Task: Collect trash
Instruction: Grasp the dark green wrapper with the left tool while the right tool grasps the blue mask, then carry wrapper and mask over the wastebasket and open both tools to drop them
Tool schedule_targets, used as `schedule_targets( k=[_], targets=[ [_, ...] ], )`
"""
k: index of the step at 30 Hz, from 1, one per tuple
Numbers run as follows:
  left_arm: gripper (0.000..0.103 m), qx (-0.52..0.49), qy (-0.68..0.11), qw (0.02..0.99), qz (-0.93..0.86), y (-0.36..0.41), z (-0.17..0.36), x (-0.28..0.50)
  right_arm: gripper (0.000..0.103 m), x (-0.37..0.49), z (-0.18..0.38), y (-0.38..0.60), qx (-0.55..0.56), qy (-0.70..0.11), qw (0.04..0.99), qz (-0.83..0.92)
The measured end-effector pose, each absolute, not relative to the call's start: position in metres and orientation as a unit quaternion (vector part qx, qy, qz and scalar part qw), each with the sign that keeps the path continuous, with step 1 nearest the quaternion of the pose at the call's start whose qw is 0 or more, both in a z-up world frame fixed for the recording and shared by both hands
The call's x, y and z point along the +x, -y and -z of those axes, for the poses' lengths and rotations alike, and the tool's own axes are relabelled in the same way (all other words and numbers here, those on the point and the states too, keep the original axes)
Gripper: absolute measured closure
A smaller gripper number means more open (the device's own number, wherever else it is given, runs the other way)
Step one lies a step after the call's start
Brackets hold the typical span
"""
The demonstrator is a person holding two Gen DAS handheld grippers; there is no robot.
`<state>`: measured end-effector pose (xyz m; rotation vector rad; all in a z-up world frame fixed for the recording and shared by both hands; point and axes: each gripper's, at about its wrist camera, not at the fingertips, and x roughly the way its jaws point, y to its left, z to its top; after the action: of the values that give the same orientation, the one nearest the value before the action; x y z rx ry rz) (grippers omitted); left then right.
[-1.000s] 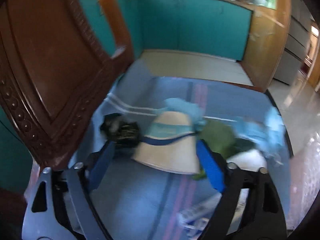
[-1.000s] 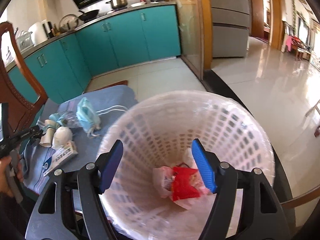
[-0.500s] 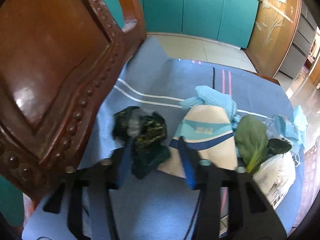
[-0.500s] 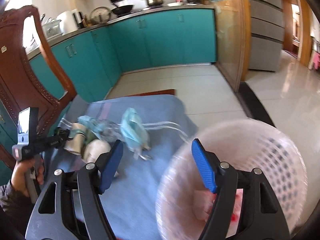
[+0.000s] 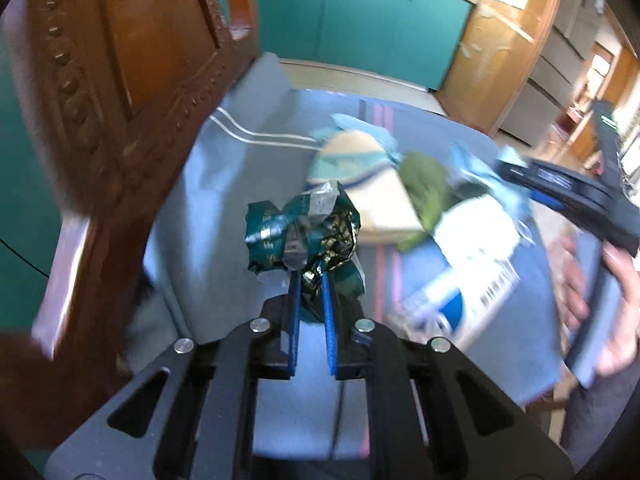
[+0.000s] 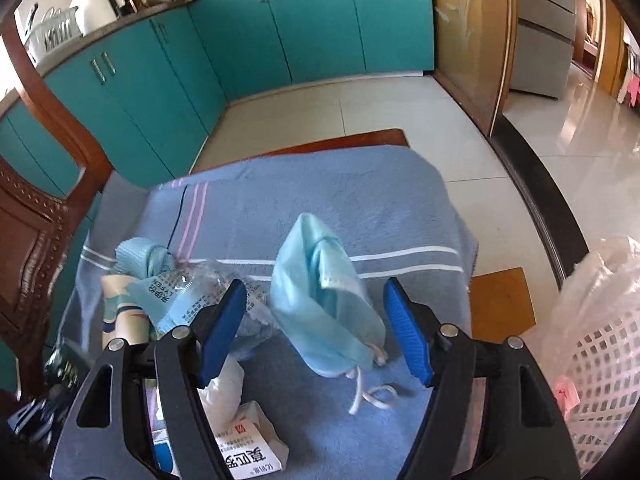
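A: What has changed since a second ago?

B: The left gripper (image 5: 311, 280) stood wide over the paper cup (image 5: 360, 184); now its jaws are closing on the crumpled dark green wrapper (image 5: 304, 228), pinched between the blue pads and raised clear of the blue towel (image 5: 224, 208) on the bench. The right gripper (image 6: 316, 324) was over the white basket (image 6: 600, 360); now it hangs over the bench, jaws wide but closing, with the light blue face mask (image 6: 324, 300) between the pads, not yet pressed.

A: Anything hard to make out?

B: The left wrist view is smeared. The green leaf (image 5: 424, 184) and the white carton (image 5: 476, 248) are blurred, and the wrapper's print is unreadable. The basket is cut off at the frame edge.

A: What does one view give that the other lacks?

B: Only the left view shows the wrapper and the person's hand (image 5: 612, 304) on the right gripper's handle. Only the right view shows the mask's ear loops (image 6: 372, 396), the clear plastic packet (image 6: 188, 292), and the basket beside the bench.
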<state>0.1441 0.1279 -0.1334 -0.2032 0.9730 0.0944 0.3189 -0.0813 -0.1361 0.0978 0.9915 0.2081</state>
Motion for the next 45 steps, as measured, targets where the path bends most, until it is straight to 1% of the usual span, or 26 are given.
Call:
schedule_targets(
  k=[1, 2, 3, 4, 5, 7, 8, 9, 11, 13, 15, 17, 25, 26, 27, 31, 33, 41, 45],
  targets=[
    [0.091, -0.095, -0.467, 0.878, -0.040, -0.125, 0.132, 0.138, 0.054, 0.317, 0.137, 0.079, 0.038, -0.473, 0.875, -0.100],
    [0.091, -0.090, -0.466, 0.879, -0.035, -0.124, 0.130, 0.133, 0.063, 0.316, 0.138, 0.077, 0.030, -0.474, 0.874, -0.105],
    [0.090, -0.087, -0.466, 0.880, -0.033, -0.123, 0.129, 0.130, 0.075, 0.314, 0.139, 0.075, 0.024, -0.477, 0.872, -0.112],
    [0.090, -0.083, -0.465, 0.881, -0.030, -0.122, 0.128, 0.127, 0.082, 0.311, 0.139, 0.074, 0.020, -0.479, 0.869, -0.119],
    [0.090, -0.078, -0.463, 0.882, -0.031, -0.121, 0.126, 0.125, 0.084, 0.307, 0.138, 0.074, 0.016, -0.479, 0.869, -0.124],
    [0.085, -0.069, -0.458, 0.885, -0.039, -0.121, 0.122, 0.122, 0.086, 0.296, 0.132, 0.076, 0.009, -0.470, 0.873, -0.129],
    [0.073, -0.069, -0.456, 0.886, -0.043, -0.121, 0.121, 0.121, 0.086, 0.291, 0.128, 0.078, 0.009, -0.466, 0.875, -0.133],
    [0.058, -0.071, -0.453, 0.888, -0.048, -0.122, 0.121, 0.123, 0.086, 0.287, 0.125, 0.080, 0.009, -0.464, 0.876, -0.136],
    [0.046, -0.072, -0.446, 0.891, -0.056, -0.124, 0.120, 0.122, 0.086, 0.273, 0.114, 0.088, 0.009, -0.455, 0.879, -0.142],
    [0.043, -0.066, -0.445, 0.891, -0.063, -0.127, 0.123, 0.127, 0.086, 0.265, 0.107, 0.095, 0.010, -0.449, 0.881, -0.147],
    [0.032, -0.063, -0.445, 0.891, -0.070, -0.128, 0.125, 0.133, 0.086, 0.259, 0.101, 0.104, 0.018, -0.452, 0.878, -0.153],
    [0.026, -0.064, -0.447, 0.889, -0.071, -0.128, 0.129, 0.139, 0.086, 0.254, 0.096, 0.109, 0.027, -0.455, 0.874, -0.167],
    [0.026, -0.052, -0.475, 0.874, -0.091, -0.127, 0.153, 0.163, 0.086, 0.216, 0.078, 0.114, 0.007, -0.442, 0.876, -0.195],
    [0.032, -0.055, -0.478, 0.872, -0.088, -0.126, 0.156, 0.165, 0.086, 0.212, 0.076, 0.114, 0.006, -0.439, 0.876, -0.199],
    [0.043, -0.055, -0.483, 0.870, -0.085, -0.126, 0.159, 0.166, 0.086, 0.208, 0.075, 0.113, 0.003, -0.437, 0.876, -0.202],
    [0.044, -0.038, -0.484, 0.870, -0.089, -0.122, 0.162, 0.165, 0.086, 0.200, 0.075, 0.107, -0.007, -0.430, 0.877, -0.212],
    [0.049, -0.045, -0.483, 0.870, -0.088, -0.123, 0.160, 0.163, 0.086, 0.198, 0.078, 0.103, -0.012, -0.431, 0.877, -0.214],
    [0.049, -0.045, -0.446, 0.889, -0.093, -0.119, 0.130, 0.146, 0.086, 0.190, 0.088, 0.091, -0.018, -0.437, 0.869, -0.229],
    [0.049, -0.043, -0.423, 0.901, -0.087, -0.113, 0.108, 0.135, 0.086, 0.185, 0.076, 0.100, -0.006, -0.420, 0.879, -0.227]
  ],
)
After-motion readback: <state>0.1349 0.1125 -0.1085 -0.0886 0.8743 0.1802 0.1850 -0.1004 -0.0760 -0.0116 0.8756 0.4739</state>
